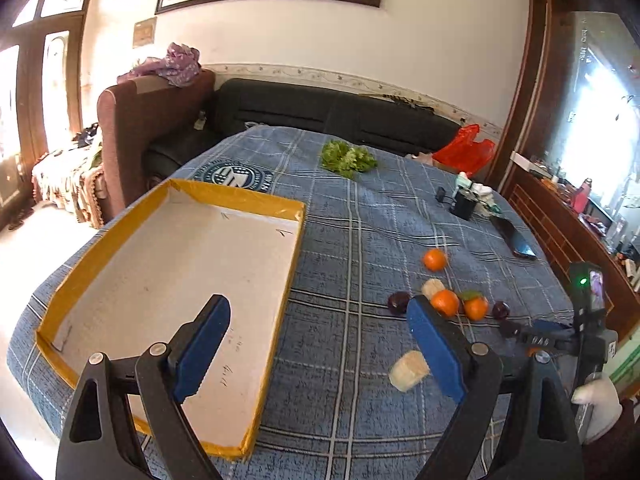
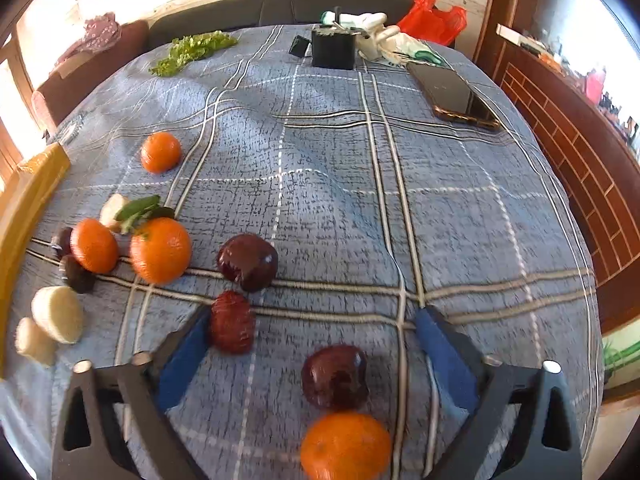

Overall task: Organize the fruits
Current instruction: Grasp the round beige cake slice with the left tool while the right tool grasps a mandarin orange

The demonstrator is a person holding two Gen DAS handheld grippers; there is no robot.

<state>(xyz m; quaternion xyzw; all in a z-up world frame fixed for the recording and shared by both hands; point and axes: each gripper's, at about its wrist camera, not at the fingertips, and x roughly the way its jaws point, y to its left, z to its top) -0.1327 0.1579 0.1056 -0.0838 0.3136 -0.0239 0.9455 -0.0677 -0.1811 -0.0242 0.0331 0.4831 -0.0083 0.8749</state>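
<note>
A shallow tray [image 1: 60, 300] with yellow walls and a white floor lies on the blue plaid cloth. My left gripper [image 1: 320, 344] hangs open and empty over the tray's right wall. A pale fruit piece [image 1: 409, 366] lies by its right finger. Further right are oranges [image 1: 446, 303], a dark plum [image 1: 398, 303] and my right gripper [image 1: 532, 336]. In the right wrist view my right gripper [image 2: 312, 320] stands open low over the cloth. Between its fingers lie a dark red fruit [image 2: 233, 322] against the left pad, a plum [image 2: 335, 376] and an orange [image 2: 346, 446]; neither pad presses on them.
Leafy greens [image 1: 348, 158], a black box [image 2: 333, 50], a phone [image 2: 460, 96] and a red bag [image 2: 434, 16] sit toward the far side. More oranges [image 2: 161, 250], a plum [image 2: 248, 262] and pale pieces [image 2: 58, 314] lie left of my right gripper. A gloved hand [image 1: 596, 400] holds it.
</note>
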